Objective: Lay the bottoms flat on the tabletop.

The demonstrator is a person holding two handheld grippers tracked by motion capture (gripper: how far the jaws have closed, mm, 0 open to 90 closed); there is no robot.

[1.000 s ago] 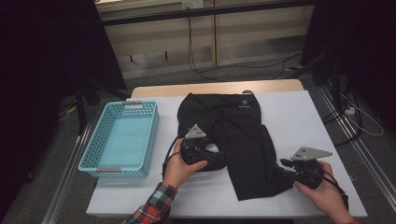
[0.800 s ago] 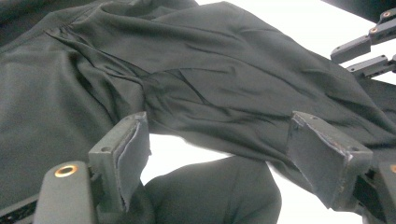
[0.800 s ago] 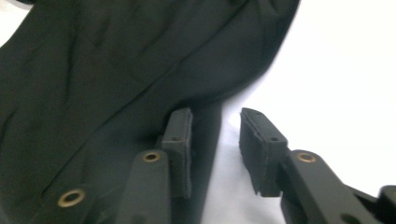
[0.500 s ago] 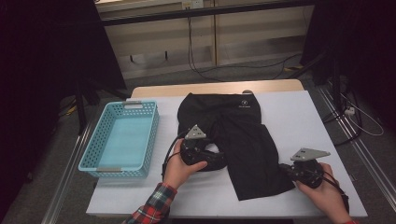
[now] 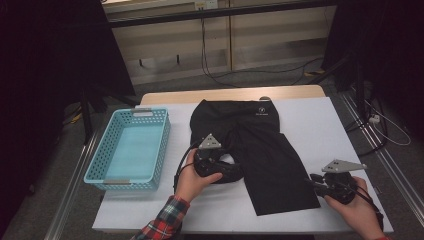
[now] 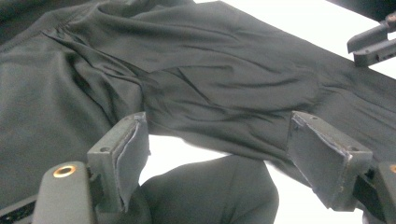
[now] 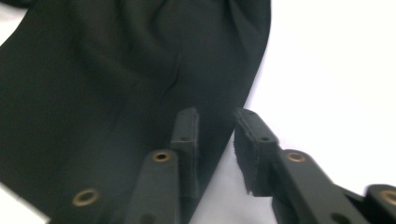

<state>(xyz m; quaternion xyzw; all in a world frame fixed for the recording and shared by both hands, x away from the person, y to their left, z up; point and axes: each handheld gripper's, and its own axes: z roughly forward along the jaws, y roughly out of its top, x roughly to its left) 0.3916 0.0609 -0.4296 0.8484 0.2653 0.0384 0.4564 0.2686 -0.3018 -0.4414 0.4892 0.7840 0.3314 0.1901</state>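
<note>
Black shorts [image 5: 260,150] lie flat on the white surface [image 5: 325,125]. My left claw [image 6: 215,154] is spread over the crotch; my right claw [image 7: 215,140], just opening, straddles the hem edge. Next: pinch and fold.

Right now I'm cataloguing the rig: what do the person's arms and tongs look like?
Both tongs, left and right, are black, each topped by a grey three-cornered plate, with a black cable trailing. Their jaws carry dark pads and brass-coloured rivets. The left arm wears a red plaid sleeve.
</note>
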